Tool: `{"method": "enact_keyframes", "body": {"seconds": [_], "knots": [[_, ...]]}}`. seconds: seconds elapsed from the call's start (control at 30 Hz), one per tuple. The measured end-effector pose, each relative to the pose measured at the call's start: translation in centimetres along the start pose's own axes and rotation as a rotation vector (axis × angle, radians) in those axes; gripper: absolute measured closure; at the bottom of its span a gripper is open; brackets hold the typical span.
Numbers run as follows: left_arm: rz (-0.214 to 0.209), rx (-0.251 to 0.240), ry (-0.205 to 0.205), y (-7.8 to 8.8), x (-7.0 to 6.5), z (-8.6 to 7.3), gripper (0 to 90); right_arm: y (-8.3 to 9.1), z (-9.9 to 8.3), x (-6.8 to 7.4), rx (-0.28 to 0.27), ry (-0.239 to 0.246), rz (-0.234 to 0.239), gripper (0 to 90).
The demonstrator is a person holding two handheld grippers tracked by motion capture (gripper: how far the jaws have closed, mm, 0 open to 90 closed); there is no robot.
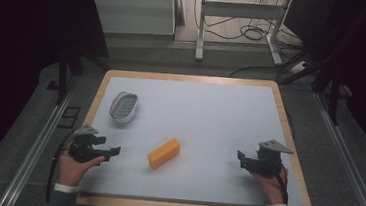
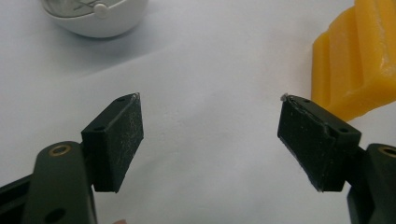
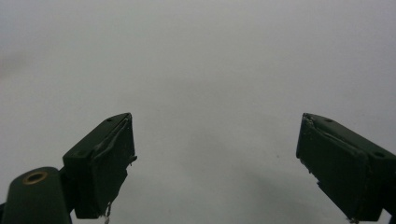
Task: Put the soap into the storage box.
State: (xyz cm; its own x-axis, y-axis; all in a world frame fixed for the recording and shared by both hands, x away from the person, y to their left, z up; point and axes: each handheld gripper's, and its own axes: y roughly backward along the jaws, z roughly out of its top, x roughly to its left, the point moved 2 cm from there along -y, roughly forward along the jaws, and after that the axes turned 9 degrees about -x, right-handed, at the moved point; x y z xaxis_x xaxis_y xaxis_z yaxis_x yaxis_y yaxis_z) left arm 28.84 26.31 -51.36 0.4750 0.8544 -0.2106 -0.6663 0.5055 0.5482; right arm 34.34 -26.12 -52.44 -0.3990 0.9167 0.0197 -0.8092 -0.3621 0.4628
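Table [image 1: 202, 92] under a pale grey mat, wooden edge showing all round, dark floor and cabling beyond. Near the mat's far left corner, an oval white dish [image 1: 123, 107] with a clear ribbed lid. Near the middle, slightly toward the person's side, a yellow block [image 1: 163, 153], lying flat and angled, well apart from the dish and touched by nothing. At the near left, left gripper [image 1: 111, 152] held in a hand, pointed inward toward the block; jaws spread wide, bare mat between the pads, nothing gripped. In the left gripper view, same block [image 2: 357, 58] just beyond the right-hand jaw, off to the side rather than between the two, dish [image 2: 95, 16] at the top left. At the near right, right gripper [image 1: 240, 157] likewise aimed inward, jaws parted wide over bare mat, nothing held.

Risks from here, as a judgement: block off line with the left jaws, so a straight push forward likely to clip it with one jaw and shove or spin it across the smooth mat. Closing across the long axis likely to miss or pinch a corner, letting it twist free on the lift
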Motion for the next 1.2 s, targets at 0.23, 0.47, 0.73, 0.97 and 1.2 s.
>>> {"method": "enact_keyframes", "body": {"seconds": [0.23, 0.47, 0.73, 0.97, 1.2], "knots": [[-0.006, 0.001, -0.017, 0.2, -0.5, 0.3, 22.7, 0.1, 0.0, 0.0, 0.002, 0.001, 0.006, 12.9], [-0.031, 0.01, -0.03, 0.1, -1.6, 0.9, 21.6, 0.2, -0.1, -0.2, 0.003, 0.0, 0.003, 13.1], [-0.038, 0.023, -0.056, -0.3, -2.4, 1.6, 21.3, 0.2, -0.1, -0.4, 0.003, -0.009, -0.002, 13.1], [-0.041, 0.043, -0.059, -0.5, -2.6, 1.7, 20.8, 0.2, -0.2, -0.5, 0.01, -0.014, -0.003, 13.1], [-0.046, 0.052, -0.079, -0.5, -3.2, 2.3, 20.8, 0.3, -0.2, -0.6, 0.009, -0.014, -0.005, 13.1]]}}
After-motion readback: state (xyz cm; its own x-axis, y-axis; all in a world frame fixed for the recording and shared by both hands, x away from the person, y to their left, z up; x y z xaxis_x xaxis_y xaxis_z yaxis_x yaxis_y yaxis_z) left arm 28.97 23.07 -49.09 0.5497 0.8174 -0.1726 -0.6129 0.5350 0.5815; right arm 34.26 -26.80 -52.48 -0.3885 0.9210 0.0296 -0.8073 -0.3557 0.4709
